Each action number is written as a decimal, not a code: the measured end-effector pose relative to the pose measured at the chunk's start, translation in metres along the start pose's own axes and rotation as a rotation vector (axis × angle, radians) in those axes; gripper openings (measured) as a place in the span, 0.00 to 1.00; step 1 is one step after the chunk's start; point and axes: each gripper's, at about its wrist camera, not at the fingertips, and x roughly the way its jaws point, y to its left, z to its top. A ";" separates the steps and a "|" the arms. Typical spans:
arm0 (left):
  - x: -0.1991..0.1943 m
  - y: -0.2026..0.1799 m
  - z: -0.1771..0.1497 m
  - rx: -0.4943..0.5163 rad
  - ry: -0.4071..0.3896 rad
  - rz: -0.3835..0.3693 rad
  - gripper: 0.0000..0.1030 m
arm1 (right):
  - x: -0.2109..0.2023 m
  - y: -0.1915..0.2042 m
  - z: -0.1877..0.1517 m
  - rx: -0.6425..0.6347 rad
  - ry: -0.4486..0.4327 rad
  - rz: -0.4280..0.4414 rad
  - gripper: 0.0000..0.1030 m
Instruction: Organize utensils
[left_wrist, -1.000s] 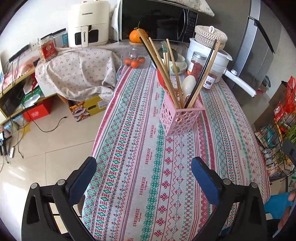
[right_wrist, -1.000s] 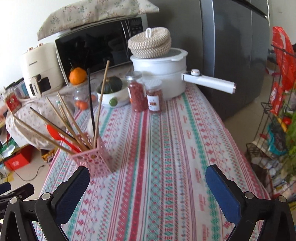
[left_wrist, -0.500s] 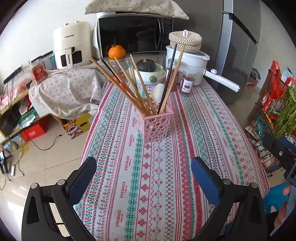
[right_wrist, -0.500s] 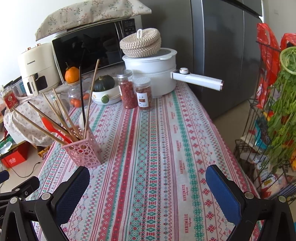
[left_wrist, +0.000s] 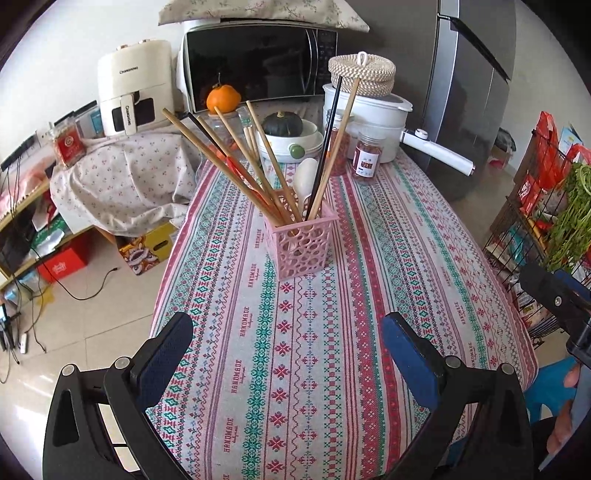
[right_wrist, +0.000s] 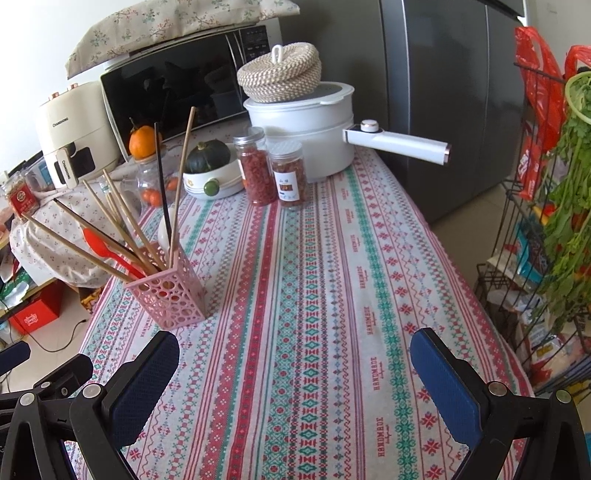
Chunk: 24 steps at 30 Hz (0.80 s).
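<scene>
While both of my grippers hang over the near end of the table, neither has anything in it. My left gripper (left_wrist: 288, 354) has its 2 blue-padded fingers spread wide, with only the patterned tablecloth (left_wrist: 295, 369) showing between them. My right gripper (right_wrist: 295, 373) is spread just as wide and is also empty, above the same cloth.

Ahead of my left gripper, toward the middle of the table, the pink perforated holder (left_wrist: 301, 243) stands upright on the cloth. From my right wrist view it sits ahead and to the left (right_wrist: 170, 295), well apart from both sets of fingers. Wooden chopsticks (left_wrist: 221, 162) fan out of it toward the left, while 1 wooden stick and 1 black chopstick (left_wrist: 328, 136) lean the other way. A red spoon (right_wrist: 107, 247) rests among the leaning sticks, and a white spoon (left_wrist: 306, 175) pokes up at the holder's far side.

Beyond the holder, at the far end of the table, I see 2 spice jars (right_wrist: 275, 171) side by side, a white pot (right_wrist: 306, 129) with a long handle and a woven lid on top, a bowl holding a dark green squash (left_wrist: 282, 123), and an orange (left_wrist: 222, 98) in front of the microwave (left_wrist: 258, 62).
</scene>
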 end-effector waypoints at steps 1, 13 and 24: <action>0.000 0.000 0.000 0.001 0.001 -0.001 1.00 | 0.000 0.000 0.000 0.002 0.000 -0.002 1.00; -0.005 -0.002 0.000 0.011 -0.009 -0.017 1.00 | 0.000 0.001 0.000 -0.002 0.008 -0.005 1.00; -0.002 -0.005 0.001 0.019 0.006 -0.029 1.00 | 0.005 0.002 -0.002 -0.021 0.015 -0.022 1.00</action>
